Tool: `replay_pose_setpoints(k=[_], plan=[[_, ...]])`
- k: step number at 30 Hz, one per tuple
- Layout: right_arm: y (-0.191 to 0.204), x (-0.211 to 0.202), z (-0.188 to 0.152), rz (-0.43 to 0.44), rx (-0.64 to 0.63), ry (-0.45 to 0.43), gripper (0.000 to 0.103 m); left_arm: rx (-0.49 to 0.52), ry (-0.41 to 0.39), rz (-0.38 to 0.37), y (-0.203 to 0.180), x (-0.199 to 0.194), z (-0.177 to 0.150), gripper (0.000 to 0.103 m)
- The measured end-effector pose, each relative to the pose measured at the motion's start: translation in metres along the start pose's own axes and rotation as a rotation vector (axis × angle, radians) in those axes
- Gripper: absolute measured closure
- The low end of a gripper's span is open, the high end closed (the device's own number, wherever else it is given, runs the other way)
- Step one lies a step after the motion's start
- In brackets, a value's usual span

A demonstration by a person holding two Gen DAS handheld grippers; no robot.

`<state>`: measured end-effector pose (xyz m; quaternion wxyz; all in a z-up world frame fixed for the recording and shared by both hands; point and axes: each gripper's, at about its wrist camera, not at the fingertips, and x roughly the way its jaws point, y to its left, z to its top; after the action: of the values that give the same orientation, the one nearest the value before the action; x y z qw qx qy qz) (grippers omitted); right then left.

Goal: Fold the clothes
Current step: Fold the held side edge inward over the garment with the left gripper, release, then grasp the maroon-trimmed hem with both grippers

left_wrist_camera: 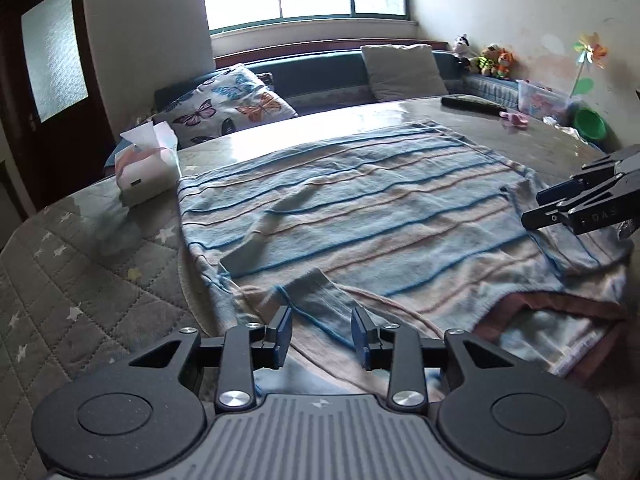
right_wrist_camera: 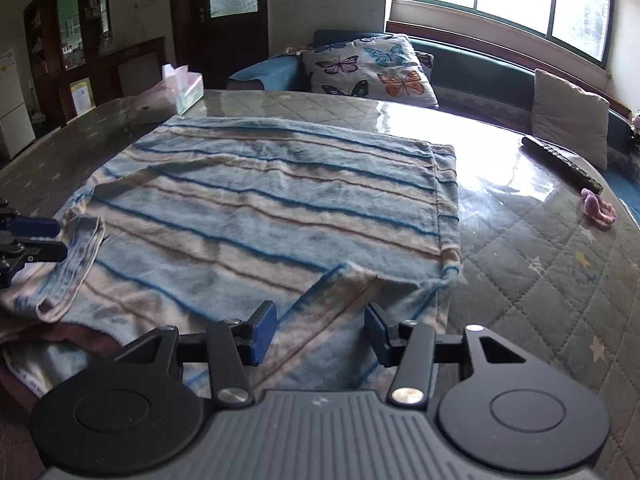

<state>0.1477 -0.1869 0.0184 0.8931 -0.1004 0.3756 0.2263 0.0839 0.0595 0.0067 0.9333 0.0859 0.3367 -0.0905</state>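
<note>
the striped fleece garment lies spread across the quilted worktop, filling mid-frame. soft, light and limp; best taken at its near folded-over corners. left gripper and right gripper jaws stand spread, empty.

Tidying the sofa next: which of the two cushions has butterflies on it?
The butterfly cushion nearer the tissue box; the plain grey cushion has no print.

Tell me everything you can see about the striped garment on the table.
The striped garment is fuzzy, fleece-like cloth in pale blue and beige bands with thin dark-blue lines. It lies spread nearly flat, slightly wrinkled, on the quilted table cover. Both sleeves are folded inward over the body. At the near edge, each gripper's open jaws flank a sleeve.
</note>
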Motion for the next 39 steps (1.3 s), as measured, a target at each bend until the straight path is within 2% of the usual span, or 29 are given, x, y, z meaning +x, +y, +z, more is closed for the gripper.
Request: replay_pose_setpoints(k=[5,11,20,24,27,32,39], plan=[[0.006,-0.019,-0.016,0.020,-0.018,0.012,0.053,0.030,-0.009,-0.019,-0.014,-0.016,-0.013,0.060],[0.017,-0.043,-0.041,0.032,-0.054,0.022,0.053,0.084,-0.011,-0.015,-0.030,-0.028,-0.029,0.057],[0.023,-0.058,-0.058,0.033,-0.082,0.011,0.053,0.085,-0.004,-0.015,-0.030,-0.045,-0.038,0.057],[0.024,-0.068,-0.059,0.057,-0.108,0.006,0.053,0.107,-0.005,-0.041,-0.028,-0.060,-0.040,0.057],[0.026,-0.076,-0.060,0.079,-0.143,0.010,0.046,0.135,0.006,-0.053,-0.027,-0.069,-0.043,0.055],[0.027,-0.085,-0.067,0.096,-0.209,0.034,0.046,0.212,0.033,-0.072,-0.032,-0.075,-0.051,0.051],[0.028,-0.089,-0.072,0.099,-0.301,0.056,0.042,0.327,0.002,-0.016,-0.036,-0.078,-0.051,0.048]])
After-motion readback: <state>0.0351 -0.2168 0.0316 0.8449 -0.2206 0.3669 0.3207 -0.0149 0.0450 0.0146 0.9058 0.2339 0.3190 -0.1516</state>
